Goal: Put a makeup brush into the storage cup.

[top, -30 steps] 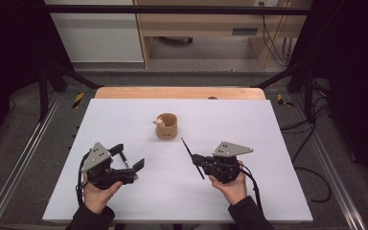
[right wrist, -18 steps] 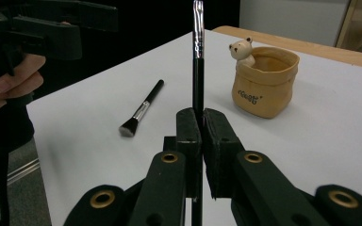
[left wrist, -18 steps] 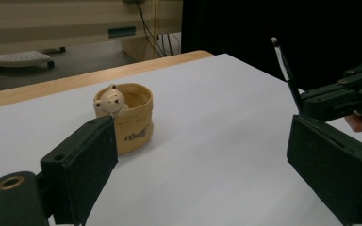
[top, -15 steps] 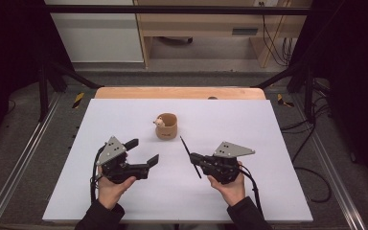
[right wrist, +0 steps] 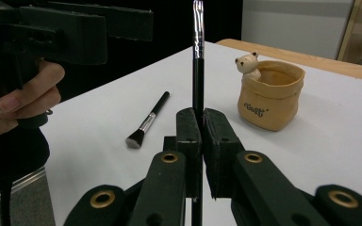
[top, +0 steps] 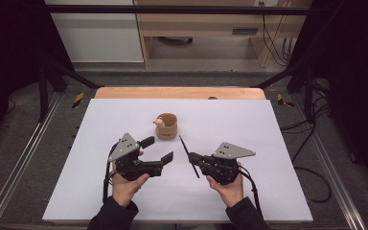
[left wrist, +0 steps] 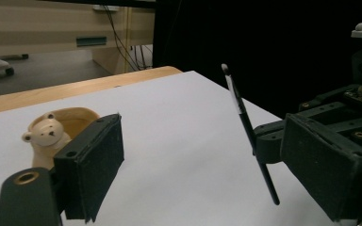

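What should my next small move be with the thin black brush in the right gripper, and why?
Probably carry the thin black brush toward the tan bear-faced pouch-shaped holder. The right gripper is shut on it, its end clear of the white table, and the holder's mouth looks open. The left gripper, jaws just closing slightly, holds nothing.

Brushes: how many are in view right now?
2. A thin black-handled brush is clamped in the right gripper; a short black brush with a flat dark head lies on the white table. More may be hidden.

lab: framed test table (top: 287,143), cables (top: 268,28)
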Demonstrator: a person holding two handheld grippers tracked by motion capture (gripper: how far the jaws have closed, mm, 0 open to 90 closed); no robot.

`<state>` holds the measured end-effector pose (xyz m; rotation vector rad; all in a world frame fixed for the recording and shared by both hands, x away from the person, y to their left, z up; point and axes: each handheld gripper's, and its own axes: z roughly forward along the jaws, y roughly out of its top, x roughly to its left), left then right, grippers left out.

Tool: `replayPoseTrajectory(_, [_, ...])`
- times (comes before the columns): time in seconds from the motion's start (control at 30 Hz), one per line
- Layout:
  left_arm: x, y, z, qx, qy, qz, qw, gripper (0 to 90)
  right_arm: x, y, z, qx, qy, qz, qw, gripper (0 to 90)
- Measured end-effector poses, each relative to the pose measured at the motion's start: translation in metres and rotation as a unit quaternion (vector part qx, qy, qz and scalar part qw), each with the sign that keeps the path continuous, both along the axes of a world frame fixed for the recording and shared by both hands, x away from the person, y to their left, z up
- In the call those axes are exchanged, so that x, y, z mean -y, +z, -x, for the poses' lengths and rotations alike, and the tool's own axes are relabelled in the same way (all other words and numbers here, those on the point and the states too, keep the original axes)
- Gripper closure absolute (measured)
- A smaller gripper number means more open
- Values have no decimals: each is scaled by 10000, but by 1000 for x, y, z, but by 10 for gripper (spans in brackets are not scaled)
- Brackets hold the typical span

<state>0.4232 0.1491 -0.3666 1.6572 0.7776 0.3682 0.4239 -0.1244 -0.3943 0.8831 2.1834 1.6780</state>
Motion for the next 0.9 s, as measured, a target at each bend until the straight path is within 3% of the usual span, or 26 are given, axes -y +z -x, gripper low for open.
replayPoseTrajectory(0.5, [20, -3, -3, -195, -169, 353, 9990, 235, -4, 1, 4, 80, 27, -86, 9999, 859])
replayPoseTrajectory(0.9, [26, -7, -5, -409, -136, 633, 9971, 400, -9, 0, 5, 149, 53, -76, 9998, 859])
